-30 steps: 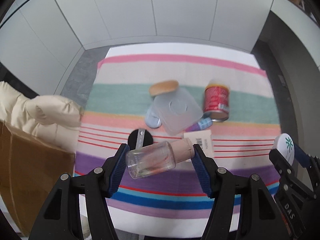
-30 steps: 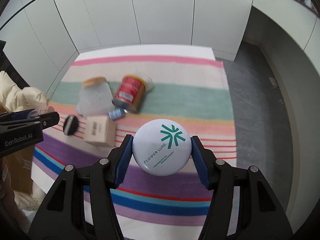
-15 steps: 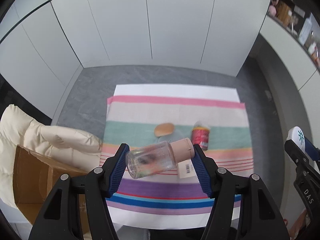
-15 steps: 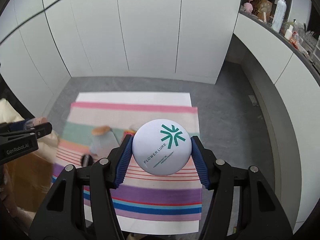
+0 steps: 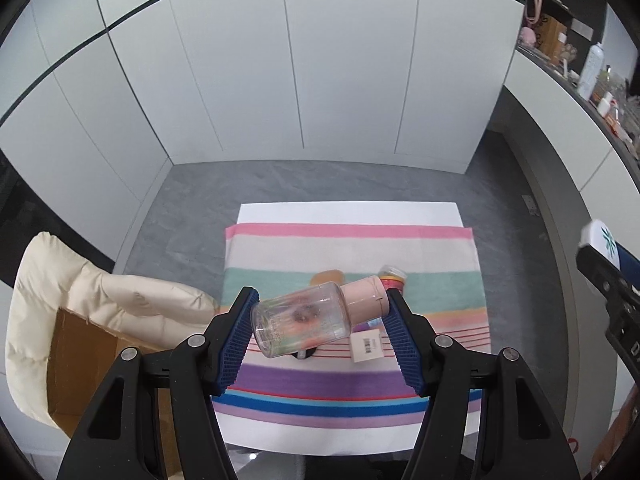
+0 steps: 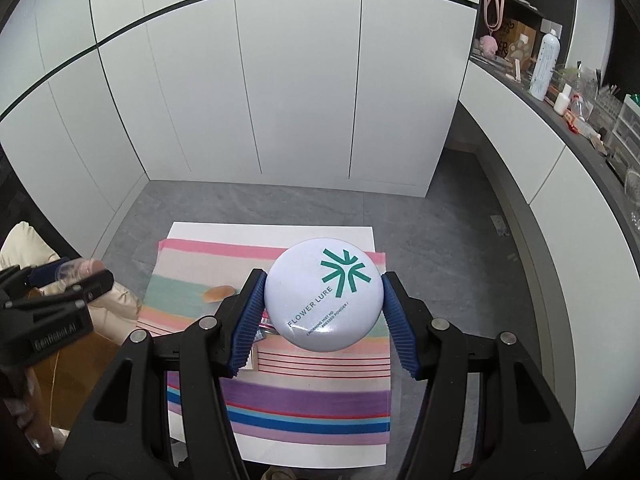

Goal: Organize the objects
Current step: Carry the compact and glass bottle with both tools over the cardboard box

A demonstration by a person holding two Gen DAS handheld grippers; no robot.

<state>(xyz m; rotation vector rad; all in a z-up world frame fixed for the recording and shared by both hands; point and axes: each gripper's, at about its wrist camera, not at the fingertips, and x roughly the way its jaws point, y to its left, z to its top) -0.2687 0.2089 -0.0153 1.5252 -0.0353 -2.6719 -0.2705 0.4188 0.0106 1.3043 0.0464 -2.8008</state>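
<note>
a clear bottle (image 5: 301,319) with a pink cap (image 5: 367,297) lies sideways between the blue ribbed fingers (image 5: 237,340) of the left gripper (image 5: 320,334), base against the left pad and cap against the right one, tilted so the cap end sits a little higher. it is gripped and held in the air above a striped cloth (image 5: 360,380). a round white compact (image 6: 323,294), printed with a green star mark and the words flower lure, is clamped edge to edge by the right gripper (image 6: 322,320), its fingers (image 6: 249,322) closed on it, also held high over the same cloth.

far below, on the cloth's green and peach bands, lie a tan oval thing (image 5: 328,277), a red can (image 5: 393,278) partly behind the cap, and a small box with a barcode (image 5: 367,345); a dark round thing (image 5: 303,355) shows through under the bottle. the cloth covers a white surface (image 5: 348,212) standing on a grey floor (image 5: 192,208). to the left of it sits a cardboard box (image 5: 76,360) with a cream padded jacket (image 5: 120,300) draped over it. white cupboard doors (image 5: 280,60) fill the background, and a shelf (image 6: 560,96) on the right carries bottles and small items.
</note>
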